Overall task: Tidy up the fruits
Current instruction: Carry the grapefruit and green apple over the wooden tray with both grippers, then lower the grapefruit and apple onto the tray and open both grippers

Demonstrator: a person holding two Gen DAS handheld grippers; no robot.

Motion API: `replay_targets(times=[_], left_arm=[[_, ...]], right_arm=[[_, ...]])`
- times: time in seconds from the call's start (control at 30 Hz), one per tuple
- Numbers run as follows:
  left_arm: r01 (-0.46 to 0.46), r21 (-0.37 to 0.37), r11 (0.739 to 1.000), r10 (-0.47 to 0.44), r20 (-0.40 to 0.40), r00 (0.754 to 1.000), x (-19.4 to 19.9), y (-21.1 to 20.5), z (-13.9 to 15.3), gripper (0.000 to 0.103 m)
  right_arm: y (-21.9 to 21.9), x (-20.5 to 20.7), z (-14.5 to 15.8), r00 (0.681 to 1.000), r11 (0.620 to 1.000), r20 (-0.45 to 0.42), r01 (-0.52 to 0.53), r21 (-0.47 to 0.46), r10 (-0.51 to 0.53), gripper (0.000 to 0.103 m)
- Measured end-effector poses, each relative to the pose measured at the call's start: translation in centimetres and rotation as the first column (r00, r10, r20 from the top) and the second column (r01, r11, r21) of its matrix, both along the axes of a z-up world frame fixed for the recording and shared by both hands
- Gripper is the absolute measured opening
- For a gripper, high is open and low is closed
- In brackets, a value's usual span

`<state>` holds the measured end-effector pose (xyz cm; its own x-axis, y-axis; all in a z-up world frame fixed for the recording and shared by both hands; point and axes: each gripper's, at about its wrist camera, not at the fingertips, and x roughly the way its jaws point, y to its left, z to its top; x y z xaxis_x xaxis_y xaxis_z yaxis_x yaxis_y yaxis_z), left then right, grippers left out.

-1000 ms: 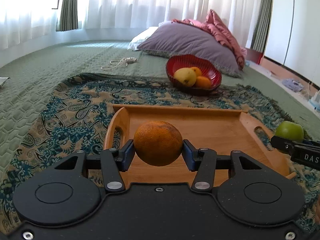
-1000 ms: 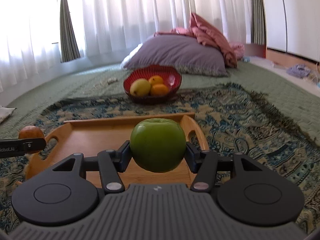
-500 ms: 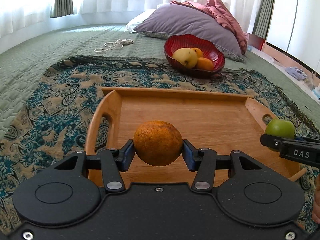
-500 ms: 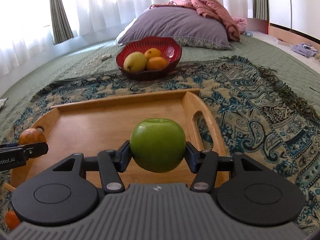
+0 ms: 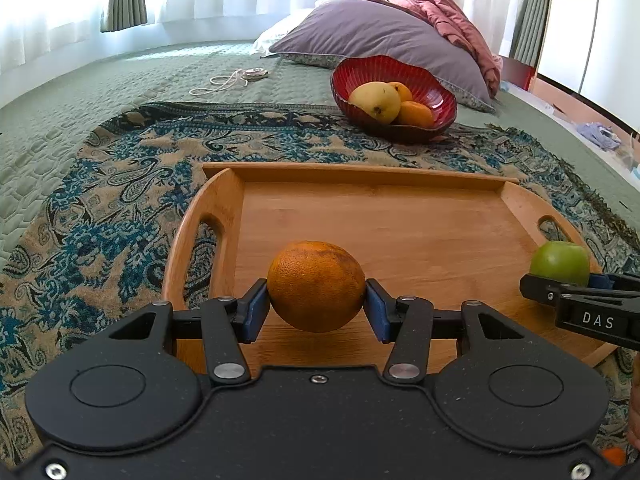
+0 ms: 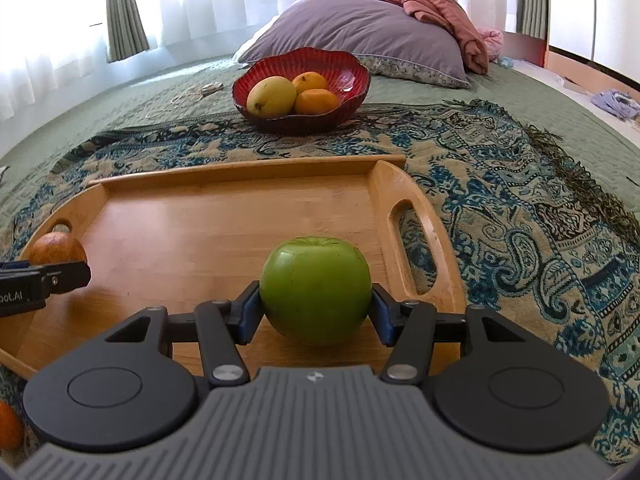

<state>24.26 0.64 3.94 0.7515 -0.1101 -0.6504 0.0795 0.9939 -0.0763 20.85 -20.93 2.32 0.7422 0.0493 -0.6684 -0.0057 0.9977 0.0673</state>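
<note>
Red bowl (image 5: 394, 96) of fruit stands beyond the wooden tray (image 5: 360, 172).

White capitals "DAS" stand on the black side face of the right claw (image 5: 560, 280), seen at the right edge of the left wrist view, just behind its fingertips; the word runs out of frame. The cut-off white letters "oot.AI" stand on the side face of the left claw (image 6: 60, 268), at the left edge of the right wrist view. No other text is legible
</note>
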Motion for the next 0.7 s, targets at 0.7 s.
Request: replay_targets(times=[0.7], left_arm=[[0.003, 0.027, 1.000, -0.003, 0.000, 1.000, -0.03, -0.64, -0.79, 0.049]], right_arm=[[0.25, -0.11, -0.03, 1.000, 1.000, 0.001, -0.009, -0.010, 0.009, 0.059]])
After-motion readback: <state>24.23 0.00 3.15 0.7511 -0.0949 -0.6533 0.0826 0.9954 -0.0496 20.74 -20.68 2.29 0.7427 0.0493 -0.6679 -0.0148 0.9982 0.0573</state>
